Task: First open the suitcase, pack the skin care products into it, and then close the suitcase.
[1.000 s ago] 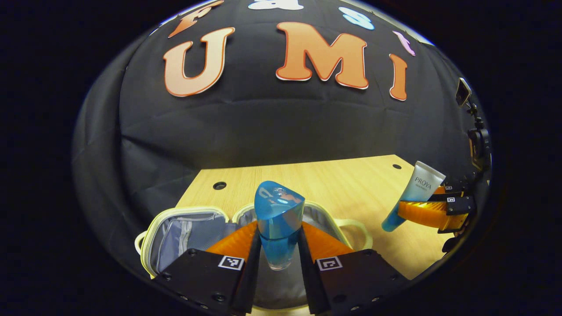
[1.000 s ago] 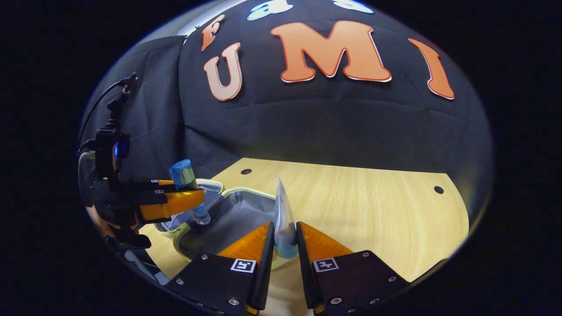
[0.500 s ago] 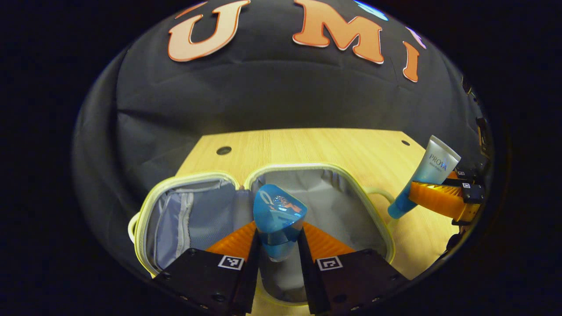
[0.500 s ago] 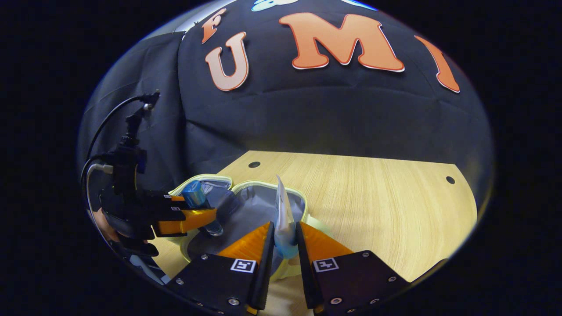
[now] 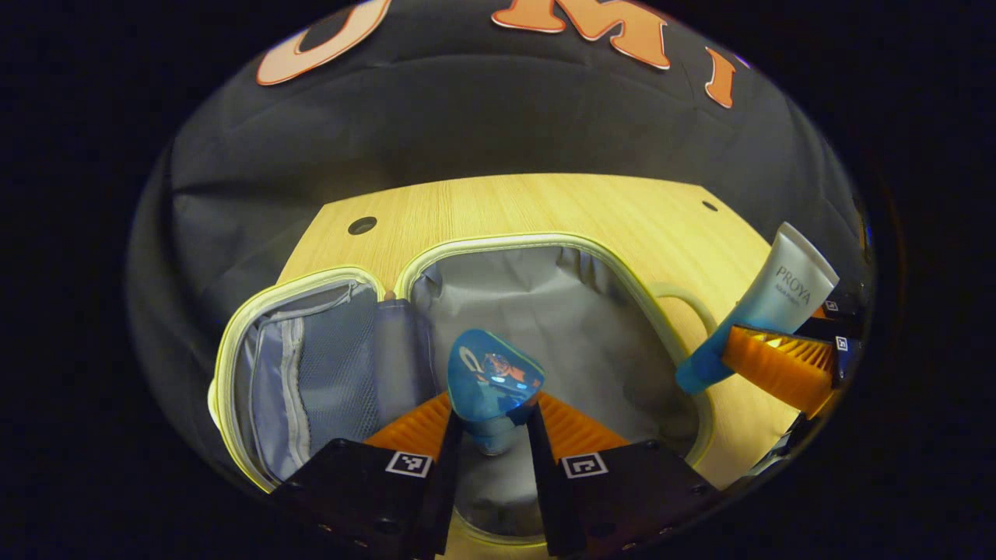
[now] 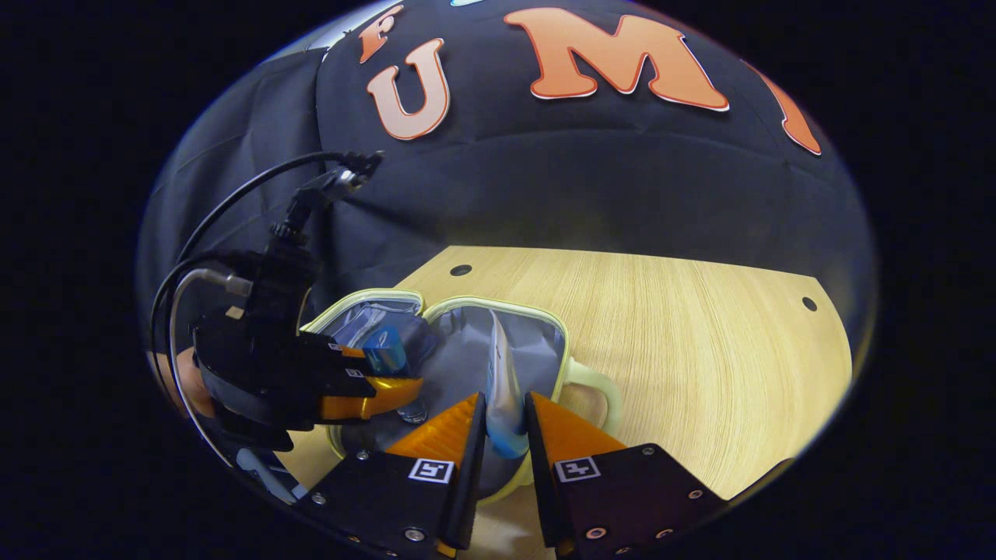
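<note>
Blue and clear, the bottle [image 5: 492, 389] sat clamped between the left gripper's [image 5: 492, 435] jaws, cap toward the camera, hanging over the grey lining of the suitcase's [image 5: 545, 311] main half. In the right gripper view the tube [image 6: 502, 381] stood edge-on, pinched near its blue cap end by the right gripper [image 6: 504, 435], poised above the case's near rim beside the handle [image 6: 595, 389]. Both jaws were narrow, each pressing on its own product.

The case lay open flat on the wooden table [image 5: 545, 206], the mesh-pocket lid [image 5: 311, 365] to one side, the deeper half under the bottle. To do the placing well, I judged the bottle should be lowered until its base nearly met the lining, then tipped onto its side before the jaws parted, since upright it would likely topple or block the lid. The tube hung just beside the rim and needed to go further inward first. With the two grippers near each other over one compartment, releasing one at a time seemed safest.
</note>
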Demonstrator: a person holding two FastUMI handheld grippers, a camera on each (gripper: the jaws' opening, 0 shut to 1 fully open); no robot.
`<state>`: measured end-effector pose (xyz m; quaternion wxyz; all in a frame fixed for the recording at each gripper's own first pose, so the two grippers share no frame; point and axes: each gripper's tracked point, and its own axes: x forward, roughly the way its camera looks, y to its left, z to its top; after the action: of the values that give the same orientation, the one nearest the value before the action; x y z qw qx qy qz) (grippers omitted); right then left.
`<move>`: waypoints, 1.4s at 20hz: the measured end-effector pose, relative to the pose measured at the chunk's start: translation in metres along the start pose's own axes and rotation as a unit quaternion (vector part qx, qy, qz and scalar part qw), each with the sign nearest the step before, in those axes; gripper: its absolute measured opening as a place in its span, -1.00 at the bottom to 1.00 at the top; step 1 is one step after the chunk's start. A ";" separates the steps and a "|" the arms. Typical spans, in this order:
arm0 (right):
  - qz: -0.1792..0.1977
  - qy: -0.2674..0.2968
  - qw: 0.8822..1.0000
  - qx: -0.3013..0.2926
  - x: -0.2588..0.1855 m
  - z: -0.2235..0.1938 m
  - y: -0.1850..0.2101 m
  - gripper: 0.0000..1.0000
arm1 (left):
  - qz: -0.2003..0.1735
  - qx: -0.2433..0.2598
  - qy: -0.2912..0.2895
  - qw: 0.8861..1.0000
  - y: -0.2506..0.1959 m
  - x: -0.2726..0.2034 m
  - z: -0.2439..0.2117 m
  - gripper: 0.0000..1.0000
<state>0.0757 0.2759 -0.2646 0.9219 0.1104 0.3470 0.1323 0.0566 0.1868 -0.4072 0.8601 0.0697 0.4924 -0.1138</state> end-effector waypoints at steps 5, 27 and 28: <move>-0.007 0.013 1.000 0.012 0.012 -0.002 -0.002 -0.34 | 0.023 0.027 0.011 0.999 0.005 0.028 0.012 -0.09; -0.008 0.112 0.993 0.045 0.063 -0.033 0.005 -0.34 | 0.066 0.027 -0.010 0.997 0.031 0.025 0.027 0.29; -0.007 0.117 0.992 0.045 0.065 -0.037 0.006 -0.34 | 0.074 0.030 -0.017 0.997 0.039 0.018 0.029 0.33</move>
<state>0.0975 0.3067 -0.3296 0.8701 0.1334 0.4585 0.1218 0.0994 0.2150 -0.4081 0.8718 0.1296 0.4679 -0.0652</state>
